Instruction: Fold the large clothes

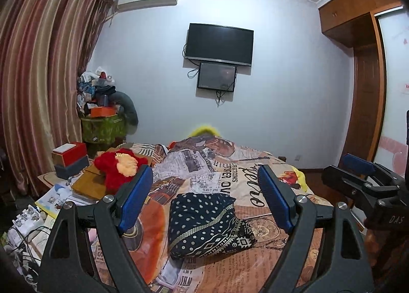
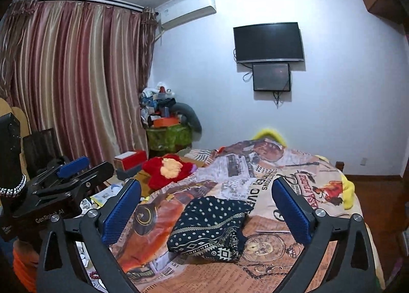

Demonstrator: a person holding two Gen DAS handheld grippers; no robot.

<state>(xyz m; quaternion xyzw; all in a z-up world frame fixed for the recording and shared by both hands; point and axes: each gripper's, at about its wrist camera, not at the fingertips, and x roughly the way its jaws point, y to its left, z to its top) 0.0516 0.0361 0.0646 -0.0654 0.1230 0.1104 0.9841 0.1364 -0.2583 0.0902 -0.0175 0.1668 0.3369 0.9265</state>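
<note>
A dark navy garment with white dots and patterned borders (image 1: 207, 224) lies folded in a compact bundle on the bed's printed cover (image 1: 255, 170). It also shows in the right wrist view (image 2: 209, 229). My left gripper (image 1: 204, 190) is open and empty, held above and in front of the bundle, apart from it. My right gripper (image 2: 207, 206) is open and empty too, raised over the bundle. The right gripper shows at the right edge of the left wrist view (image 1: 358, 177). The left gripper shows at the left of the right wrist view (image 2: 74, 172).
A red and yellow plush toy (image 1: 120, 167) lies at the bed's left edge beside boxes (image 1: 71, 157) and papers. A cluttered green-draped stand (image 1: 103, 126) stands in the corner by the curtains (image 1: 38, 75). A wardrobe (image 1: 363, 88) stands at right. A TV (image 1: 219, 43) hangs on the wall.
</note>
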